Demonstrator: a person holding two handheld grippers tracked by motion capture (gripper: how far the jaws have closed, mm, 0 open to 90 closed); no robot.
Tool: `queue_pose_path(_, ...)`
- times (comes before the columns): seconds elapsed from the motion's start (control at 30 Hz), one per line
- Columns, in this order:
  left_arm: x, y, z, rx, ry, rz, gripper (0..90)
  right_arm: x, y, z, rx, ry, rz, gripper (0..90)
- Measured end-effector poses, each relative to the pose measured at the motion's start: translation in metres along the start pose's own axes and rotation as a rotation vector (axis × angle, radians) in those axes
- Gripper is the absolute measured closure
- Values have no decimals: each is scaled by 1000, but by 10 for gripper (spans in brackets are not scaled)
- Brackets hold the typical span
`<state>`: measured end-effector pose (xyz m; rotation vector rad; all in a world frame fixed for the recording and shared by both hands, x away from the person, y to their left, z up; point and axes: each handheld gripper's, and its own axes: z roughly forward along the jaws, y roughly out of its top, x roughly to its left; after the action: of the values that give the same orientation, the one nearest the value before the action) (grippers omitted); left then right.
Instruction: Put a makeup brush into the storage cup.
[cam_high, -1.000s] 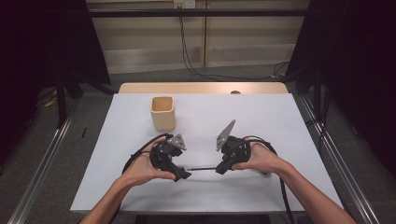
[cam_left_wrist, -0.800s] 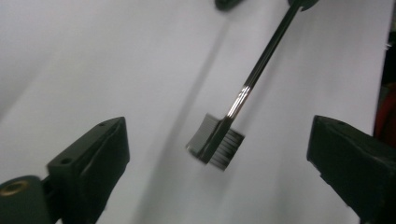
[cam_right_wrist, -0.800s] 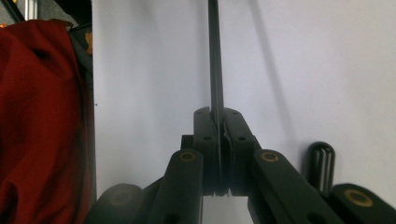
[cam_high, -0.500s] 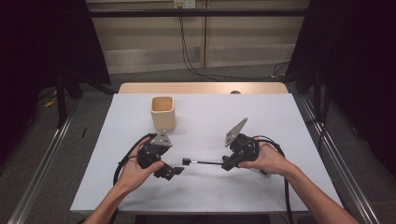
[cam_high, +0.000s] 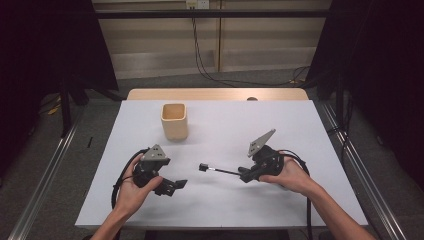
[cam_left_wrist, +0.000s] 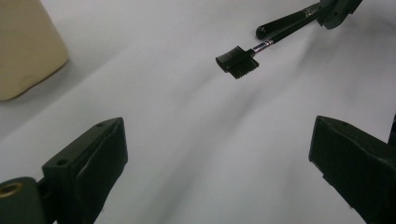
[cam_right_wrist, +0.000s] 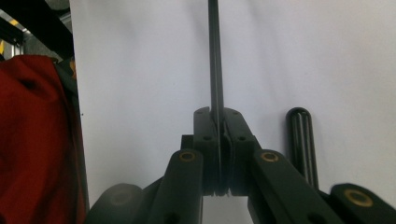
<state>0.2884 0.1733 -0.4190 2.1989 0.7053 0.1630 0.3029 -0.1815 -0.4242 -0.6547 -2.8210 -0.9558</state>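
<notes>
Brush look: we are seeing a slim black brush (cam_high: 218, 171) with a thin straight handle, a short silvery collar and a small flat comb-like head of dark bristles (cam_left_wrist: 237, 61).
Brush place: we are holding it by the handle end in the right gripper (cam_high: 246, 176), level just above the white desk (cam_high: 300, 125), its head pointing toward the left gripper (cam_high: 175, 186) and well apart from it.
Right fingers: we are clenching them on the handle; in the right gripper view the thin shaft (cam_right_wrist: 215, 60) is running straight out from between the pressed pads.
Left fingers: we are keeping them spread wide with nothing between them, having just been opening them; in the left gripper view bare desk is lying between the two black pads (cam_left_wrist: 91, 158).
Cup: a cream square-mouthed cup (cam_high: 174, 121) is standing upright farther back on the desk, apart from both grippers.
Count: we are counting one brush, one cup, two grippers, two hands.
</notes>
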Motion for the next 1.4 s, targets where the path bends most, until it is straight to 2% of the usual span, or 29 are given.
queue_pose_path(0.13,-2,-7,-7,-44,44,-5,46,0,-4,1,-34,-8,22,858)
queue_pose_path(0.23,-4,-13,-10,-40,52,10,46,0,-6,1,-70,-14,51,858)
queue_pose_path(0.33,-5,-19,-11,-49,43,-7,45,2,-9,2,-106,-19,60,858)
queue_pose_path(0.6,-1,-24,-9,-70,64,-37,45,5,-14,5,-184,-17,82,858)
queue_pose_path(0.8,-2,-25,-5,-59,70,-26,45,7,-14,10,-268,-15,81,858)
queue_pose_path(0.87,-2,-25,-5,-61,65,-28,45,7,-14,11,-281,-5,78,858)
queue_pose_path(1.1,-1,-28,-5,-66,54,-39,46,8,-21,14,-317,-22,84,858)
queue_pose_path(1.17,0,-29,-6,-74,58,-44,45,8,-23,14,-342,-15,80,858)
queue_pose_path(1.2,0,-30,-6,-79,62,-46,45,8,-23,14,-356,-28,73,857)
queue_pose_path(1.4,3,-32,-7,-91,76,-66,45,11,-28,17,-389,-41,57,858)
